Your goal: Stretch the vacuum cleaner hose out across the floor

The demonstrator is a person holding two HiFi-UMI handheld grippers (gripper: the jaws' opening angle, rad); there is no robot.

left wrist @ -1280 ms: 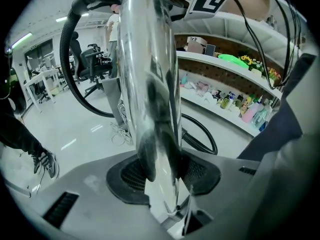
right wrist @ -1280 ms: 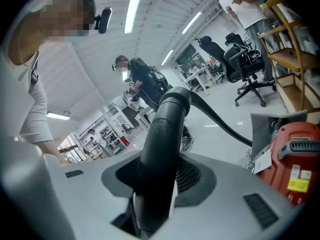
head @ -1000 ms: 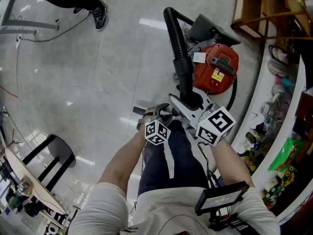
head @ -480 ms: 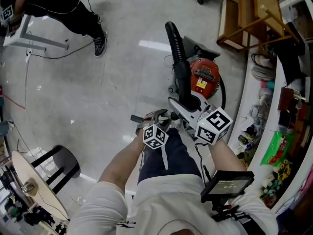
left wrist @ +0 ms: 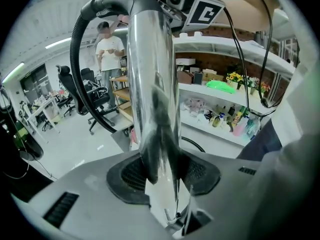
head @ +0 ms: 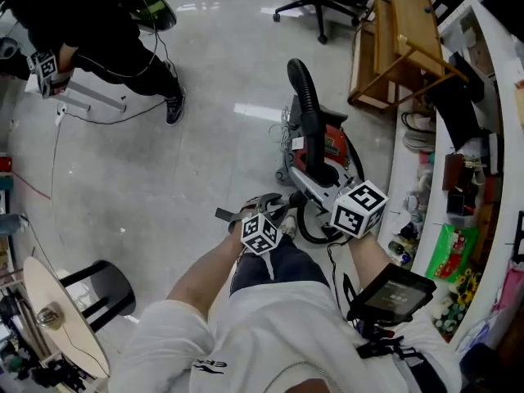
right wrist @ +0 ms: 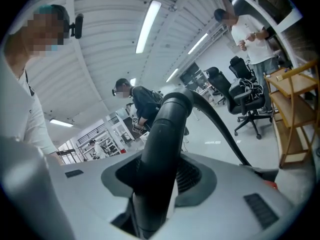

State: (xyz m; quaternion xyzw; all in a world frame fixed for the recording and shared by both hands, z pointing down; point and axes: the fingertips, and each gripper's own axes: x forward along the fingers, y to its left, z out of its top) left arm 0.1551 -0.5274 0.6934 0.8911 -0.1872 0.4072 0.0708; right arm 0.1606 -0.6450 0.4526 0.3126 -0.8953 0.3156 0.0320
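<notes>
plenty of open floor (head: 164,178) ahead and left. right side is boxed in by shelf (head: 399,170) and wooden rack (head: 393,31); stool (head: 102,289) low left, person (head: 98,47) far left. red vacuum cleaner (head: 334,147) sits on the floor just ahead, beside the shelf. left hand-held gripper (left wrist: 161,176) clamped on shiny metal tube (left wrist: 152,84). right hand-held gripper (right wrist: 159,181) clamped on black hose (right wrist: 165,129), which arches above the vacuum. tube's far end is cut off in left gripper view; jaws hard to make out in head view.
</notes>
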